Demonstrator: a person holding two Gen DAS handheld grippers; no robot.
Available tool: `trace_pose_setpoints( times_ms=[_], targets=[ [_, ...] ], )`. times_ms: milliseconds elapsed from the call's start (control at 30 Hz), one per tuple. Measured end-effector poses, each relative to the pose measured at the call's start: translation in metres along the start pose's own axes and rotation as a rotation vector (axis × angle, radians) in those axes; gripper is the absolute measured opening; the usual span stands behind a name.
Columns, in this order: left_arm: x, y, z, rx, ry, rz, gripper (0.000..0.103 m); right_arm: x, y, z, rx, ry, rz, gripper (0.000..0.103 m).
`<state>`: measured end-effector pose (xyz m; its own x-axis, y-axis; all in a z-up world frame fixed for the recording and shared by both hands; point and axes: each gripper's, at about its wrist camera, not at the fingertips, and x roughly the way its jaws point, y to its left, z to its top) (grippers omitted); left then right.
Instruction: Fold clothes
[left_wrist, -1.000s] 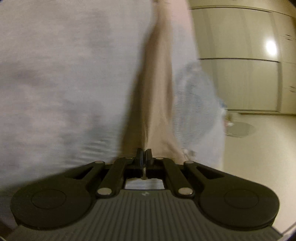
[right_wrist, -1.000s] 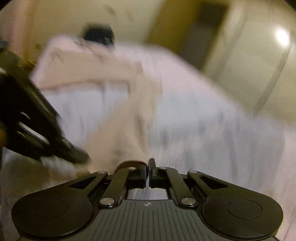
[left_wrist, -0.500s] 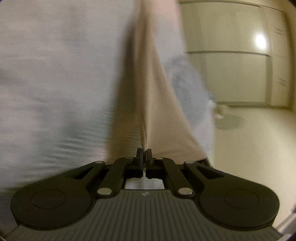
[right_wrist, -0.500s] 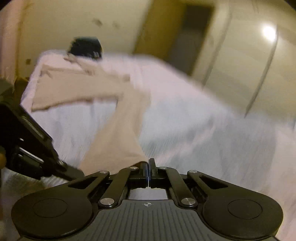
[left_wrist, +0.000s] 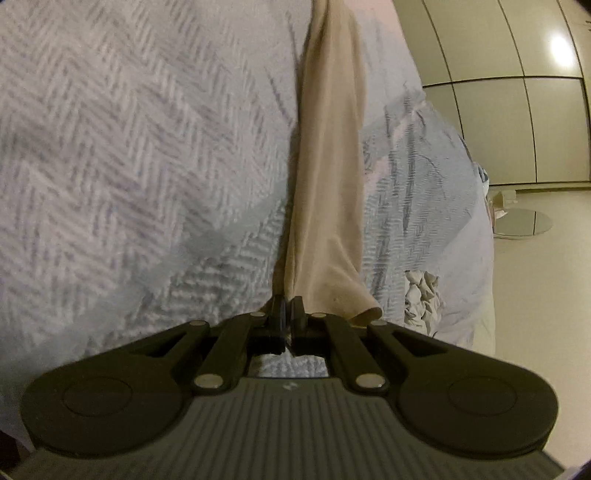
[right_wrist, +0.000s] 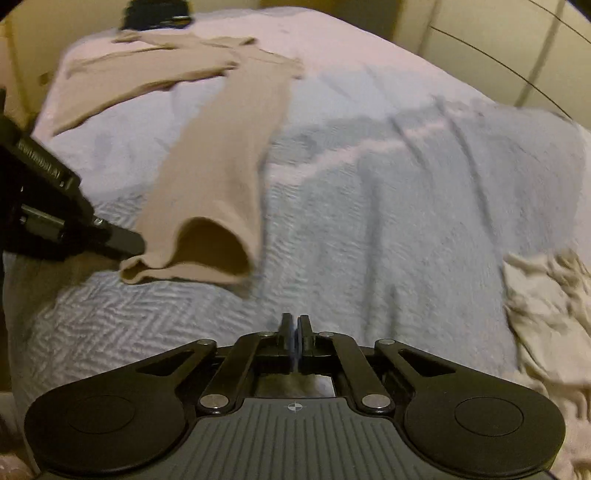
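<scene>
Beige trousers (right_wrist: 221, 147) lie on the bed's pale blue herringbone blanket (right_wrist: 406, 184). One leg runs toward me, the other (right_wrist: 122, 85) stretches left near the head of the bed. My left gripper (left_wrist: 287, 310) is shut on the hem's edge of the near leg (left_wrist: 328, 166), which runs straight ahead from its tips. The right wrist view shows that gripper (right_wrist: 122, 240) at the left, pinching the lifted, gaping hem. My right gripper (right_wrist: 294, 325) is shut with no cloth seen in it, a little short of the hem and over the blanket.
A crumpled white cloth (right_wrist: 546, 325) lies at the bed's right edge, also visible as a white cloth (left_wrist: 421, 295) in the left wrist view. A black object (right_wrist: 155, 13) sits at the head of the bed. Pale wardrobe doors (left_wrist: 517, 110) and a round floor base (left_wrist: 524, 225) stand beyond.
The right gripper no longer has the hem at its tips and now sits back from it. The left gripper still holds the leg, which now lies straighter along the bed.
</scene>
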<state>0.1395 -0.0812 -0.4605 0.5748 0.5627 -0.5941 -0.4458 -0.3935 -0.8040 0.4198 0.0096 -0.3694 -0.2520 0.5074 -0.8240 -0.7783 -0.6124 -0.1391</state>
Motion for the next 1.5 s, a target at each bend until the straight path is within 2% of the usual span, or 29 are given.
trace_pose_setpoints(
  times_ms=[67,100,167,233,267,400,467,533,600,700,733,767,800,867,1000,1033,1100,1167,1233,1300,1333,1400,1500],
  targets=[
    [-0.001,0.001,0.002,-0.004,0.003,-0.006,0.000,-0.012,-0.017,0.004,0.095,0.033,-0.020,0.003],
    [-0.002,0.001,0.004,-0.006,0.005,-0.010,0.000,-0.019,-0.027,0.009,0.190,0.014,0.013,0.005],
    [-0.009,0.005,0.006,-0.020,0.010,-0.018,0.000,-0.030,-0.052,0.017,0.432,-0.039,0.131,0.009],
    [-0.008,0.008,0.011,-0.040,0.013,-0.025,0.000,-0.022,-0.071,0.015,0.667,-0.060,0.287,0.009],
    [-0.001,0.009,0.017,-0.051,0.014,-0.030,0.000,-0.018,-0.073,0.015,0.710,-0.060,0.330,0.009],
    [-0.002,0.014,0.020,-0.085,0.015,-0.057,0.000,-0.009,-0.045,0.024,0.511,-0.016,0.316,0.009],
    [-0.006,0.020,0.020,-0.104,0.016,-0.071,0.000,-0.004,-0.033,0.020,0.485,0.000,0.343,0.010],
    [-0.009,0.024,0.020,-0.117,0.018,-0.082,0.001,0.005,-0.027,0.015,0.542,-0.010,0.354,0.013],
    [-0.013,0.028,0.019,-0.129,0.021,-0.094,0.001,0.013,-0.027,0.011,0.612,-0.036,0.349,0.029],
    [-0.015,0.032,0.020,-0.148,0.022,-0.108,0.001,0.025,-0.031,0.007,0.726,-0.074,0.344,0.032],
    [-0.015,0.034,0.020,-0.154,0.023,-0.111,0.001,0.026,-0.033,0.005,0.752,-0.083,0.348,0.032],
    [-0.016,0.034,0.020,-0.159,0.024,-0.114,0.001,0.026,-0.034,0.006,0.765,-0.095,0.353,0.010],
    [-0.016,0.035,0.020,-0.163,0.026,-0.120,0.001,0.022,-0.034,0.009,0.746,-0.114,0.353,0.000],
    [-0.018,0.033,0.020,-0.160,0.043,-0.148,0.000,0.003,-0.026,0.016,0.632,-0.177,0.288,0.000],
    [-0.020,0.027,0.014,-0.120,0.086,-0.203,0.000,-0.050,0.004,0.034,0.235,-0.341,0.043,0.000],
    [-0.019,0.027,0.012,-0.117,0.092,-0.203,0.000,-0.056,0.009,0.036,0.175,-0.355,0.012,0.000],
    [-0.016,0.029,0.009,-0.141,0.098,-0.217,0.000,-0.051,0.009,0.035,0.163,-0.310,0.006,0.000],
    [-0.018,0.031,0.010,-0.144,0.095,-0.210,0.000,-0.026,0.003,0.026,0.228,-0.218,-0.016,0.000],
    [-0.023,0.031,0.012,-0.137,0.091,-0.194,0.000,0.002,-0.014,0.014,0.352,-0.112,-0.051,0.000],
    [-0.027,0.032,0.014,-0.131,0.087,-0.178,0.000,0.015,-0.036,0.005,0.487,-0.055,-0.065,0.000],
    [-0.029,0.033,0.015,-0.127,0.085,-0.170,0.000,0.016,-0.047,0.002,0.548,-0.048,-0.071,0.000],
    [-0.033,0.033,0.017,-0.121,0.081,-0.154,0.000,0.007,-0.065,-0.001,0.645,-0.090,-0.075,0.000],
    [-0.035,0.032,0.020,-0.115,0.077,-0.146,0.000,-0.005,-0.081,-0.001,0.762,-0.106,-0.009,0.003]
  ],
)
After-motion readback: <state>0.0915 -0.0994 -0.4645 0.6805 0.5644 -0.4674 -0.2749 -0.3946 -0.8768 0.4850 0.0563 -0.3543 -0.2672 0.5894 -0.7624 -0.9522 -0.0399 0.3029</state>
